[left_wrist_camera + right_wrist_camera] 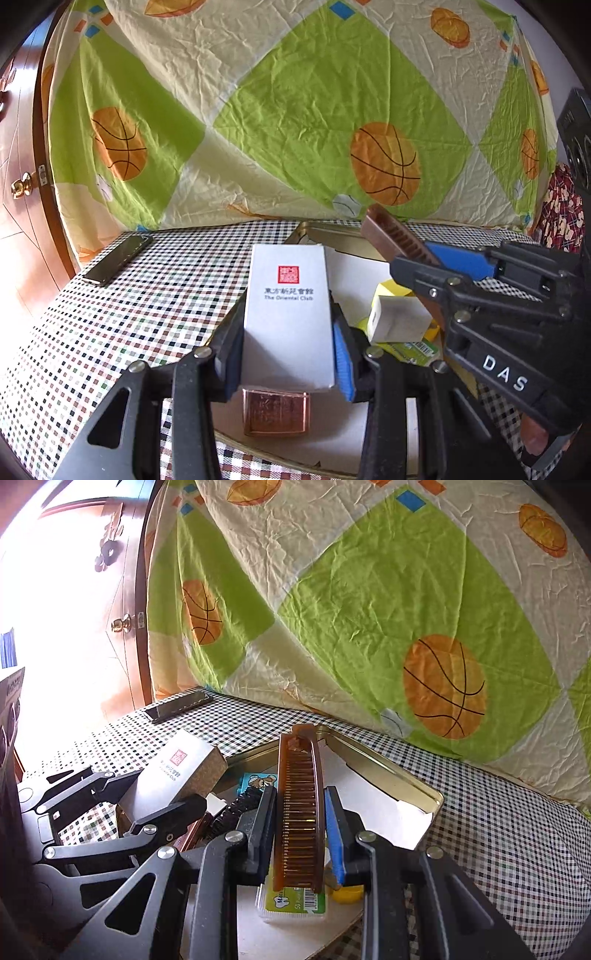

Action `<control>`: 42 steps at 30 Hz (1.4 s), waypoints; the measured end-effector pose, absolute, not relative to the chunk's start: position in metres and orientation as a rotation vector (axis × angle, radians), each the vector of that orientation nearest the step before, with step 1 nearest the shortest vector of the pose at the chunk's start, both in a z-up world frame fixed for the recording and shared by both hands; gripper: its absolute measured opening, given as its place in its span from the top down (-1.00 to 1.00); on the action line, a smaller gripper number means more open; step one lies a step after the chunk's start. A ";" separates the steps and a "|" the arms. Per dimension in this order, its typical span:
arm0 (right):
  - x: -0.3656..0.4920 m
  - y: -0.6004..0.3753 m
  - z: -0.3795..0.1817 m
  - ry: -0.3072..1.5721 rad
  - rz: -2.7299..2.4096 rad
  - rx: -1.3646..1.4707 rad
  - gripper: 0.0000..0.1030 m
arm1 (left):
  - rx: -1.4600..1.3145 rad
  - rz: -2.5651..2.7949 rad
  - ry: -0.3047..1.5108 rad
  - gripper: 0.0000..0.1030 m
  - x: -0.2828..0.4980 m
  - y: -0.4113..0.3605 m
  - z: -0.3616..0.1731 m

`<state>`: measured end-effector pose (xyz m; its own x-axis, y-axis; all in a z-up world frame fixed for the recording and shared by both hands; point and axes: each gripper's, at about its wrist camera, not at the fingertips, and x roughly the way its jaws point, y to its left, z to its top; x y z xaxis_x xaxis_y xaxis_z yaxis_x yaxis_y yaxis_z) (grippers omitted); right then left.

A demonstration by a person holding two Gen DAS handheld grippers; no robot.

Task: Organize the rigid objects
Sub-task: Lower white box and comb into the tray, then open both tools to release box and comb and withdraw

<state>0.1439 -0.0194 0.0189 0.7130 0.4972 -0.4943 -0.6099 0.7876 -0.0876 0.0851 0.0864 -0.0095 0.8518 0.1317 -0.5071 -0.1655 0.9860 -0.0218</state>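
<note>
We see the left hand-held gripper point(288, 354) clamped on the white box point(290, 314), while the right hand-held gripper point(301, 830) squeezes the brown comb point(301, 812) above the tin tray point(417, 786) at 12 o'clock.

A crumpled cotton sheet printed with green diamonds and orange basketballs point(295, 110) is hanging as a backdrop behind the surface, which is wearing a small-checked cloth in black, white and brown point(166, 288). To the left, a reddish-brown wooden door point(122, 590) with a round brass knob point(121, 624) is standing beside the sheet, and strong daylight is washing out its panels.
</note>
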 end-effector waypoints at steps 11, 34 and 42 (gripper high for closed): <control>0.153 -0.007 0.010 0.532 0.642 -0.262 0.46 | -0.045 0.153 0.575 0.22 0.098 0.088 -0.019; 0.127 -0.049 0.030 0.429 0.621 -0.148 -0.71 | -0.020 0.199 0.535 -0.99 0.074 0.084 -0.005; 0.119 -0.068 0.039 0.397 0.592 -0.097 -0.78 | -0.074 0.255 0.527 -0.99 0.059 0.099 0.003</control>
<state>0.1190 -0.0677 0.0393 0.7568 0.5236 -0.3913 -0.5606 0.8278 0.0233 0.0585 0.0992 0.0028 0.8334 0.2213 -0.5064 -0.2592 0.9658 -0.0046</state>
